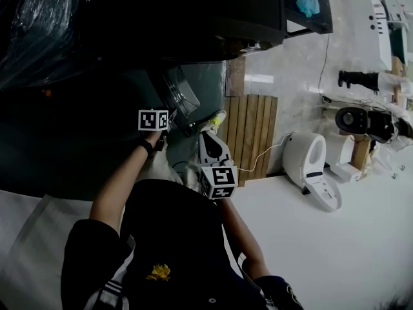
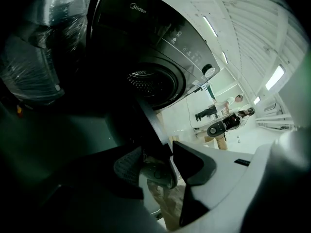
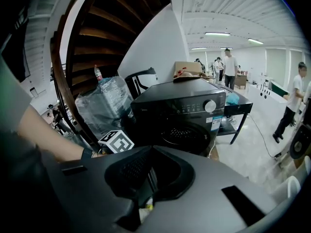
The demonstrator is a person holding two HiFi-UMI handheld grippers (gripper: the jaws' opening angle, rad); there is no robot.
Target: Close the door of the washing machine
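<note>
Standing open at the front of the big dark front-loading washing machine (image 3: 184, 115), the round, glass-bowled door (image 1: 181, 97) jutted from the drum opening toward the person. It was upright with its free rim nearest them, and being round it had no real long axis. It looked rigid and fairly weighty, likely swinging easily on its hinge. The plastic outer rim seemed a better place to push than the slick glass. The left gripper (image 2: 159, 150) was parted, that rim reaching between its jaws unpinched. The right gripper (image 3: 148, 152) was closed on nothing.
</note>
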